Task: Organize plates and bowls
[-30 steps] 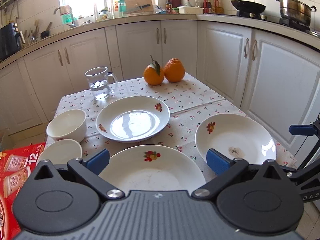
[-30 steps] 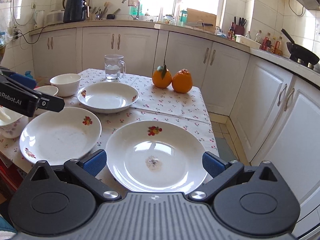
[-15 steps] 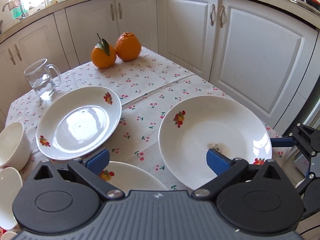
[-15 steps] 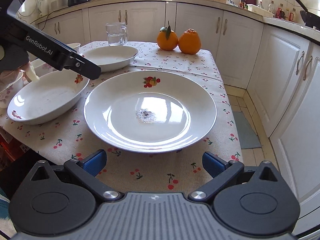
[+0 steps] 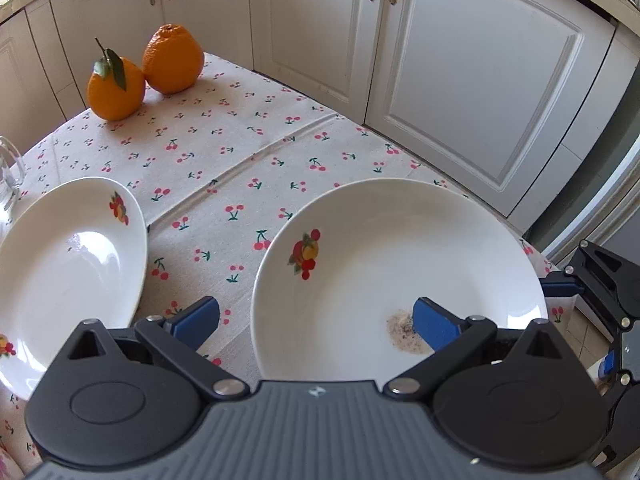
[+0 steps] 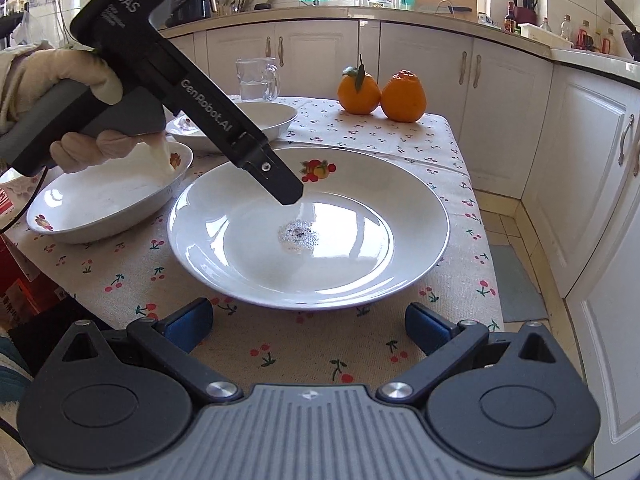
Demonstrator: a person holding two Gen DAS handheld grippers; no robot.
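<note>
The left tongs are spread wide over the near rim of a white plate with a speck of residue at its centre; one blue tip hangs above the plate's well, the other above the cherry-print worktop beside it. The right tongs are spread wide too, holding nothing, just short of the same plate's rim. A second plate lies to the left of the left tongs, and two oranges sit far ahead.
</note>
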